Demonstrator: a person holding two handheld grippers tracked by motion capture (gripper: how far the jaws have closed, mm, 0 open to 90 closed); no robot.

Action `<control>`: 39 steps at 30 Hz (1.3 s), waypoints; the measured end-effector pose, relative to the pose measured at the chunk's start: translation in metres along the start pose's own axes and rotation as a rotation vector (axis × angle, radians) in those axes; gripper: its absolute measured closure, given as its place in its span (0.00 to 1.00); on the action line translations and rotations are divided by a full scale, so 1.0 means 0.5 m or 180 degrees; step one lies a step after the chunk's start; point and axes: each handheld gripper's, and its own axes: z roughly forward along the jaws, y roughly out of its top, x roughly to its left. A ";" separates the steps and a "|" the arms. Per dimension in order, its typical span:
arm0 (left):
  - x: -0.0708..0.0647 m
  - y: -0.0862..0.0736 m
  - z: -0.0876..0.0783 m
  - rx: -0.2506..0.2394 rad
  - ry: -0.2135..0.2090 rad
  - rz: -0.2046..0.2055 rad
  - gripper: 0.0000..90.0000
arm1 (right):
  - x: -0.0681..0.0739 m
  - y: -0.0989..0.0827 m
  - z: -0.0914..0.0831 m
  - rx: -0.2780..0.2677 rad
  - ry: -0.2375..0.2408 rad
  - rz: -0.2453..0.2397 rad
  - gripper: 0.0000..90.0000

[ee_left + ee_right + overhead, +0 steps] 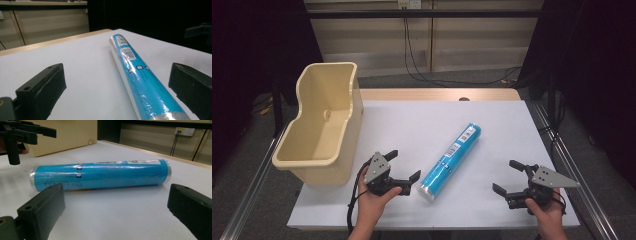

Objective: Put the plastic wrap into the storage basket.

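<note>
While a blue film-wrapped roll [451, 161] lies diagonally mid-table [512, 125] beside a beige bin [323, 125], the left gripper [404, 167] and right gripper [504, 176] flank it, jaws spread, empty. Likely light, stiff, slick; grip mid-length.

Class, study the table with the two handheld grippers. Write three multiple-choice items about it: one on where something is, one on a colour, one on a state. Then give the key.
1. Where does the beige plastic bin stand?
A. left edge of the table
B. right edge
C. on the floor

2. What colour is the cylindrical tube?
A. red
B. blue
C. green

3. How do the left gripper and the right gripper stand?
A. both open, holding nothing
B. both shut on the tube
C. one holds the bin

Key: A, the bin sits left of the tube; B, its wrapper is blue; A, the jaws stand apart, the tube lying free.
</note>
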 end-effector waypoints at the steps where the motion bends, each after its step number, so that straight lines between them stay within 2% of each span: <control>1: -0.004 0.000 0.013 0.0056 -0.0039 -0.0013 0.01 | 0.000 0.000 0.000 0.0002 -0.0002 -0.0002 0.01; 6: -0.016 0.000 0.037 0.0205 -0.0171 -0.0009 0.01 | -0.001 -0.001 0.000 0.0002 -0.0001 0.0007 0.01; 7: -0.021 -0.001 0.046 0.0311 -0.0229 -0.0034 0.01 | -0.001 -0.001 0.000 0.0007 0.0004 0.0004 0.01; 9: -0.026 -0.002 0.054 0.0417 -0.0270 -0.0012 0.00 | -0.001 -0.001 0.000 0.0010 0.0004 -0.0004 0.01; 12: -0.033 -0.003 0.063 0.0501 -0.0345 0.0015 0.00 | -0.001 -0.001 0.001 0.0024 0.0001 -0.0004 0.01; 13: -0.040 -0.004 0.071 0.0623 -0.0402 0.0008 0.00 | -0.001 -0.002 0.002 0.0020 0.0007 -0.0005 0.01; 14: -0.040 -0.004 0.071 0.0623 -0.0402 0.0008 0.00 | -0.001 -0.002 0.002 0.0020 0.0007 -0.0005 0.01; 18: -0.049 -0.007 0.087 0.0828 -0.0438 -0.0102 0.00 | -0.001 -0.002 0.003 0.0023 0.0006 -0.0011 0.01; 19: -0.050 -0.009 0.093 0.0932 -0.0421 -0.0100 0.00 | -0.001 -0.002 0.003 0.0032 0.0008 -0.0024 0.01; 21: -0.052 -0.012 0.098 0.1042 -0.0419 -0.0108 0.00 | 0.000 -0.002 0.004 0.0030 0.0010 -0.0028 0.01; 22: -0.052 -0.012 0.098 0.1042 -0.0419 -0.0108 0.00 | 0.000 -0.002 0.004 0.0030 0.0010 -0.0028 0.01; 23: -0.056 -0.015 0.102 0.1121 -0.0409 -0.0092 0.00 | 0.000 -0.002 0.004 0.0027 0.0010 -0.0029 0.01; 24: -0.056 -0.015 0.102 0.1121 -0.0409 -0.0092 0.00 | 0.000 -0.002 0.004 0.0027 0.0010 -0.0029 0.01; 26: -0.059 -0.021 0.109 0.1227 -0.0418 -0.0121 0.00 | 0.000 -0.001 0.003 0.0023 0.0010 -0.0031 0.01; 34: -0.064 -0.029 0.125 0.1321 -0.0442 -0.0203 0.04 | -0.001 0.000 0.002 0.0008 0.0011 -0.0032 0.01; 38: -0.068 -0.031 0.130 0.1419 -0.0486 -0.0245 0.08 | 0.000 0.000 0.003 0.0007 0.0010 -0.0035 0.01; 39: -0.071 -0.029 0.130 0.1428 -0.0510 -0.0274 0.12 | 0.000 0.000 0.003 0.0009 0.0010 -0.0037 0.01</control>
